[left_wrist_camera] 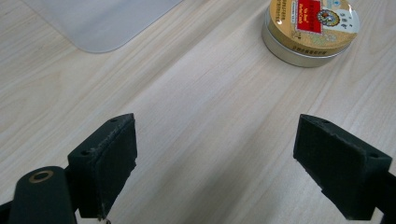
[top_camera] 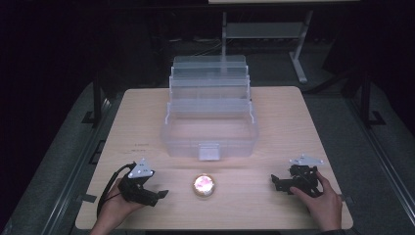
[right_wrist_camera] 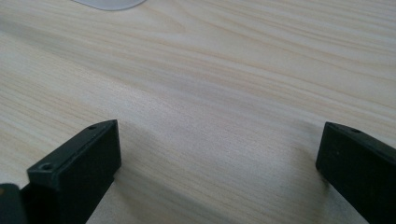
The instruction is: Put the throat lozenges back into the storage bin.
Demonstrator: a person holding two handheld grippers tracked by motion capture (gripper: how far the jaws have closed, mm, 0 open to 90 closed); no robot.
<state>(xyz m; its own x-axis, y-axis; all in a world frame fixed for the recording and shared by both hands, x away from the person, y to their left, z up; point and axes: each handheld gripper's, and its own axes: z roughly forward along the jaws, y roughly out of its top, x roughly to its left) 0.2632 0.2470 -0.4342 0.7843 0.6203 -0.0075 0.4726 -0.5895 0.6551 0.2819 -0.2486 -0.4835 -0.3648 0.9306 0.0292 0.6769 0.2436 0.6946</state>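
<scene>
A small round tin [top_camera: 203, 185] with a gold and red printed lid sits on the wooden table [top_camera: 284, 117] near the front edge, midway between my hands; the left gripper view has the tin [left_wrist_camera: 308, 28] at its upper right. My left gripper [top_camera: 155, 196] rests at the front left, open, its jaws wide apart over bare wood [left_wrist_camera: 215, 158], pointing toward the tin. At the front right my right gripper [top_camera: 277, 183] is open too, with only wood between its jaws [right_wrist_camera: 219, 158]. A clear plastic tiered box [top_camera: 209, 115] stands open behind the tin.
The box's front latch [top_camera: 209, 152] faces me, and a corner of the box [left_wrist_camera: 102, 23] shows in the left gripper view. Beyond the table stand a metal stand [top_camera: 298, 49] and dark floor. Bare wood lies to either side of the box.
</scene>
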